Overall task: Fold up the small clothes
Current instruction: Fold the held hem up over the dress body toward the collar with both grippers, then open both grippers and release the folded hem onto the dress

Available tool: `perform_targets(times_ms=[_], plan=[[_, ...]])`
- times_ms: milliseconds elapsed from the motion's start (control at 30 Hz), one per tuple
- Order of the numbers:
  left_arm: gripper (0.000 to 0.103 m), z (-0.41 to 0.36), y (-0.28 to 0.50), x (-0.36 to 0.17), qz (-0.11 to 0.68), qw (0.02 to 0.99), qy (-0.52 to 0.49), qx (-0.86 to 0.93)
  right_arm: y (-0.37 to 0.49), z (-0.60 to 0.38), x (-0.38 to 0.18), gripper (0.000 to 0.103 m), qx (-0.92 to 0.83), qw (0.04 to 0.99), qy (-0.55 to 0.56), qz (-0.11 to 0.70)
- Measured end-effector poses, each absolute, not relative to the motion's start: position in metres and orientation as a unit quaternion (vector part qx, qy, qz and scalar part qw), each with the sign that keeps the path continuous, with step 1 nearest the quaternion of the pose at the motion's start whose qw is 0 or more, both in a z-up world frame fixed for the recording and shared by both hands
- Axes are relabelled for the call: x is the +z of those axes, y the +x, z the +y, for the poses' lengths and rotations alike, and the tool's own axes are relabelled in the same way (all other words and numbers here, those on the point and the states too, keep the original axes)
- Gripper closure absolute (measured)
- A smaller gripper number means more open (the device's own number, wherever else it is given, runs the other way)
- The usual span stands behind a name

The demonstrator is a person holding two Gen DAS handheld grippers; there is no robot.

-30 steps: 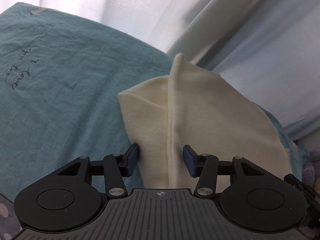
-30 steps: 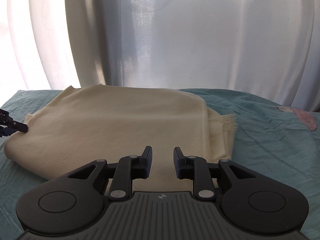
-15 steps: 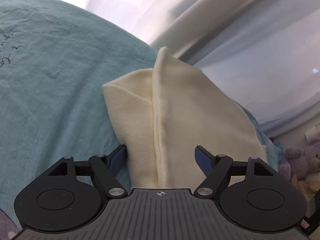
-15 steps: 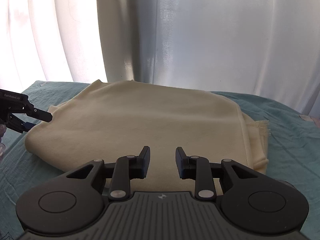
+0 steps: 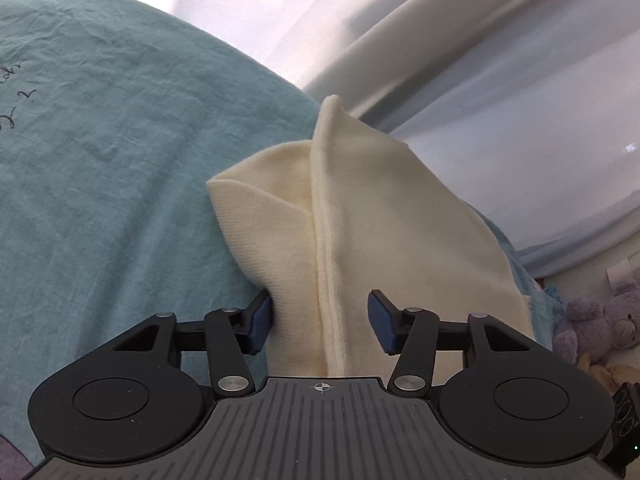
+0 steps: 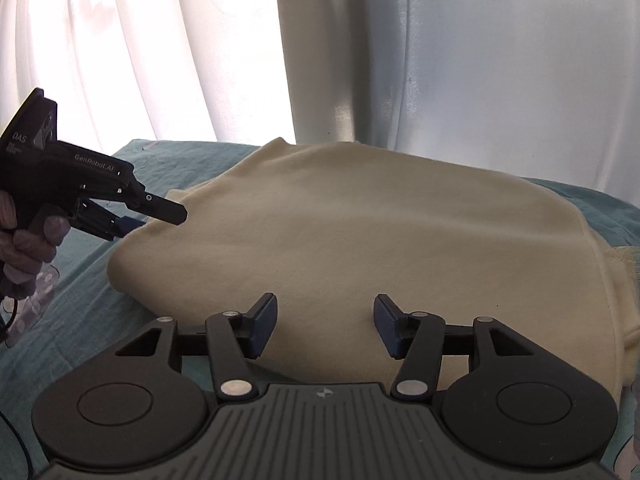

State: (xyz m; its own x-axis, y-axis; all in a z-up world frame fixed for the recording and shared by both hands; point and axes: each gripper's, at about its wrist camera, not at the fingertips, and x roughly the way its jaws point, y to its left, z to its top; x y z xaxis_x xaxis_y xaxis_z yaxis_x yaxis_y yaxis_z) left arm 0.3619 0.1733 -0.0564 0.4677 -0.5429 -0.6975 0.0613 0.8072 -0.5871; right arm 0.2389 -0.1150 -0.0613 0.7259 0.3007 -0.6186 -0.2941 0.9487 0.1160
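A cream garment (image 5: 400, 220) lies folded on the teal bedsheet (image 5: 120, 160). My left gripper (image 5: 320, 304) straddles its near seamed edge, and its jaws are closing with that edge between the pads. In the right wrist view the left gripper (image 6: 154, 220) has one finger on top of the garment (image 6: 360, 240) at its left corner and the blue pad beneath. My right gripper (image 6: 326, 306) hovers over the garment's near edge. Its jaws are opening and the pads press on nothing.
White curtains (image 6: 440, 60) hang behind the bed. Purple plush toys (image 5: 596, 320) sit past the bed's right side. A frayed cloth edge (image 6: 628, 260) pokes out at the garment's right. A hand (image 6: 24, 248) holds the left gripper's handle. Bare sheet (image 6: 80, 308) lies to the left.
The left jaws spread wide and came back in on the garment's edge. The right gripper slid left along the garment, bringing the left gripper into full view, and its jaws widened.
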Motion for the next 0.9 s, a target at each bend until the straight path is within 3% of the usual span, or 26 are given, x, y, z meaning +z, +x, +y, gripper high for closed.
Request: perform_targets(times_ms=[100,167,233,300,367,400,433,467,633,900], plan=[[0.051,0.176,0.361,-0.058,0.481,0.819,-0.252,-0.185,0.240,-0.114,-0.062,0.051,0.152,0.930,0.014,0.335],[0.047,0.176,0.361,-0.059,0.480,0.819,-0.254,-0.184,0.240,-0.118,-0.061,0.051,0.139,0.932,0.029,0.333],[0.034,0.175,0.362,-0.059,0.476,0.817,-0.263,-0.191,0.243,-0.124,-0.061,0.051,0.124,0.932,0.045,0.338],[0.035,0.168,0.362,-0.058,0.473,0.823,-0.254,-0.186,0.245,-0.127,-0.064,0.057,0.108,0.932,0.055,0.340],[0.050,0.160,0.363,-0.057,0.474,0.831,-0.232,-0.177,0.244,-0.127,-0.065,0.065,0.098,0.935,0.057,0.337],[0.066,0.158,0.364,-0.058,0.477,0.834,-0.221,-0.167,0.243,-0.127,-0.065,0.072,0.093,0.936,0.056,0.336],[0.071,0.158,0.364,-0.058,0.478,0.835,-0.218,-0.162,0.243,-0.127,-0.064,0.075,0.090,0.936,0.058,0.334],[0.073,0.158,0.364,-0.059,0.479,0.834,-0.222,-0.162,0.242,-0.128,-0.064,0.080,0.088,0.937,0.061,0.334],[0.084,0.149,0.358,-0.033,0.458,0.850,-0.200,-0.168,0.236,-0.138,-0.063,0.081,0.071,0.938,0.070,0.332],[0.086,0.082,0.354,0.031,0.416,0.858,-0.178,-0.242,0.220,-0.164,-0.052,0.081,0.050,0.944,0.095,0.310]])
